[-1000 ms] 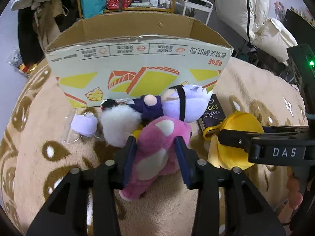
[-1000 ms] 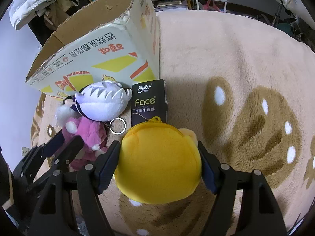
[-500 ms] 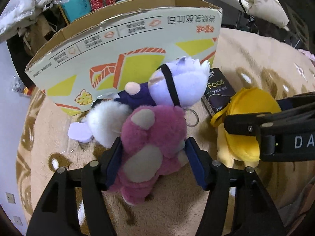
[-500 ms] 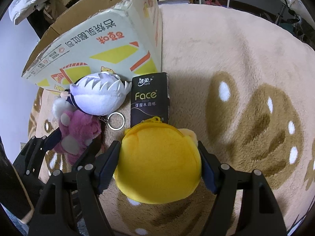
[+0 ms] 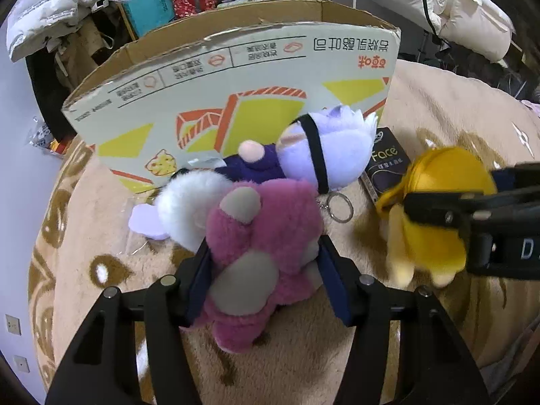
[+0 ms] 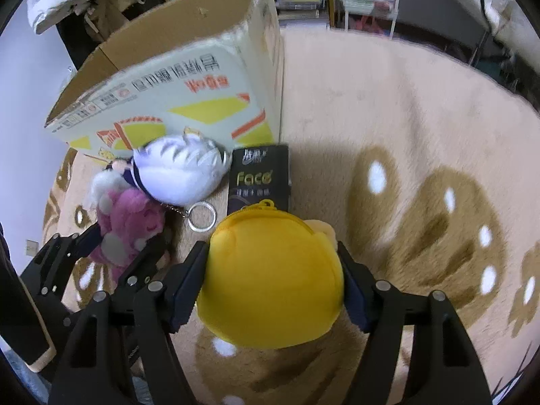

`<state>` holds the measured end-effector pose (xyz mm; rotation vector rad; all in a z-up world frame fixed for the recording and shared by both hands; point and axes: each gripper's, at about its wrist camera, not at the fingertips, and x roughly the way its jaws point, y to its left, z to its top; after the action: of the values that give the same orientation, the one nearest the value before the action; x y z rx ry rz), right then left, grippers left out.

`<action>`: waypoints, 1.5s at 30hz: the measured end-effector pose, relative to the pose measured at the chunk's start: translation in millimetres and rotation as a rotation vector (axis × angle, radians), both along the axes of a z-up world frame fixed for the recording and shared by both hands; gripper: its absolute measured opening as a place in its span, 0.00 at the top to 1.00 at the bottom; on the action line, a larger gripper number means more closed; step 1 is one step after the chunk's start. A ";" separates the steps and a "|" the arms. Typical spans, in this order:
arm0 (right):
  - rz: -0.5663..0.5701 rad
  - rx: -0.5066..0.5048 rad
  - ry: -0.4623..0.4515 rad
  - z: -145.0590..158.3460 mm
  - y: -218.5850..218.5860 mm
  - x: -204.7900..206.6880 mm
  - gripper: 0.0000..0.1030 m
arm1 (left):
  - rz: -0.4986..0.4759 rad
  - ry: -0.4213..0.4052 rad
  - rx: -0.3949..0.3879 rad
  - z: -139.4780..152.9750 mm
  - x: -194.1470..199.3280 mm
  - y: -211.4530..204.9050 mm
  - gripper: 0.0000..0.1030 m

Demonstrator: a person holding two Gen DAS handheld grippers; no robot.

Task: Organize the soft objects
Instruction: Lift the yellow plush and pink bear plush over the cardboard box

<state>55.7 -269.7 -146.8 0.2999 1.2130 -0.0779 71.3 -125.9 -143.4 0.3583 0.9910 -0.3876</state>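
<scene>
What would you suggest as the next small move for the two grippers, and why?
Probably lift both straight up, then toward the cardboard box. The left gripper is shut on the pink plush, the right gripper on the yellow plush, and both toys sit low over the rug beneath the box's open rim.

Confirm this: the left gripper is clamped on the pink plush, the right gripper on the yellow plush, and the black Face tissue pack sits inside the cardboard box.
Not quite: the right wrist view shows the Face tissue pack outside the cardboard box, lying on the blanket beside it. Both grips are as stated.
</scene>
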 end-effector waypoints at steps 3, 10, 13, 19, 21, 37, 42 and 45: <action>-0.005 -0.008 -0.040 9.5 -1.8 -4.8 0.26 | 0.009 0.003 0.001 5.6 -3.5 3.0 0.45; -0.014 0.003 -0.115 29.4 -9.5 -15.3 0.26 | 0.041 -0.033 -0.071 31.6 -16.9 21.7 0.45; 0.006 0.005 -0.172 38.6 -6.4 -18.3 0.26 | 0.067 -0.062 -0.101 43.9 -20.7 29.9 0.45; 0.030 -0.008 -0.329 68.2 3.0 -30.1 0.26 | 0.095 -0.133 -0.144 69.9 -29.3 44.8 0.44; 0.032 -0.017 -0.376 77.1 4.1 -33.3 0.26 | 0.092 -0.163 -0.151 77.5 -33.1 47.0 0.44; 0.078 -0.079 -0.651 130.6 15.8 -34.5 0.26 | 0.127 -0.395 -0.291 148.8 -39.5 82.5 0.44; 0.093 -0.098 -0.695 142.1 20.7 -24.0 0.26 | 0.124 -0.434 -0.315 164.8 -25.2 86.8 0.44; 0.113 -0.119 -0.711 148.6 22.1 -14.6 0.26 | 0.113 -0.454 -0.304 168.8 -13.8 83.6 0.44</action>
<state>41.1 -247.6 1.8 0.1324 0.5144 0.0536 57.5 -42.4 25.3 0.1042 0.4955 -0.3287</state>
